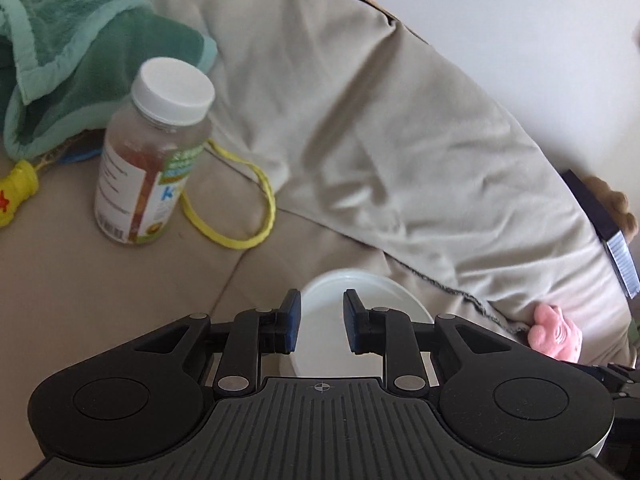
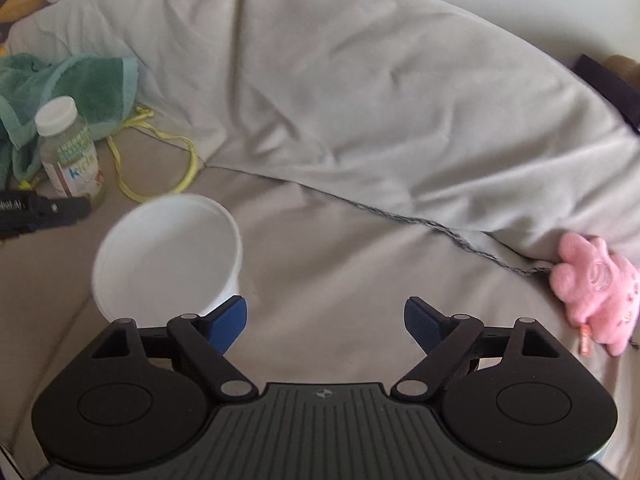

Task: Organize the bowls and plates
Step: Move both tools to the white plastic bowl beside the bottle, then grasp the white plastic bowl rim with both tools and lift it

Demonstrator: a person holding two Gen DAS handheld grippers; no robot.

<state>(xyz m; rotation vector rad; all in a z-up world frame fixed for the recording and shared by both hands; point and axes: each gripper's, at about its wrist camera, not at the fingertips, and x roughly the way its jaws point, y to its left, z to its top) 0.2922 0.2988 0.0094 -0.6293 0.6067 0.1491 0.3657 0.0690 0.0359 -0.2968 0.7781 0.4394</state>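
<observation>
A white bowl (image 1: 360,300) lies on the beige couch seat. In the left wrist view it sits just under and beyond my left gripper (image 1: 320,322), whose blue pads stand a small gap apart over the bowl's near side without touching it that I can see. In the right wrist view the same bowl (image 2: 168,256) looks tilted, its opening toward me, just left of my right gripper (image 2: 326,324). The right gripper is wide open and empty over bare cushion. The tip of the left gripper shows at the left edge (image 2: 44,210).
A vitamin bottle with a white cap (image 1: 154,160) stands on the seat at left, beside a yellow cord (image 1: 240,208) and a green towel (image 1: 80,60). A pink plush toy (image 2: 596,284) lies at right under the big grey back cushion (image 2: 380,100).
</observation>
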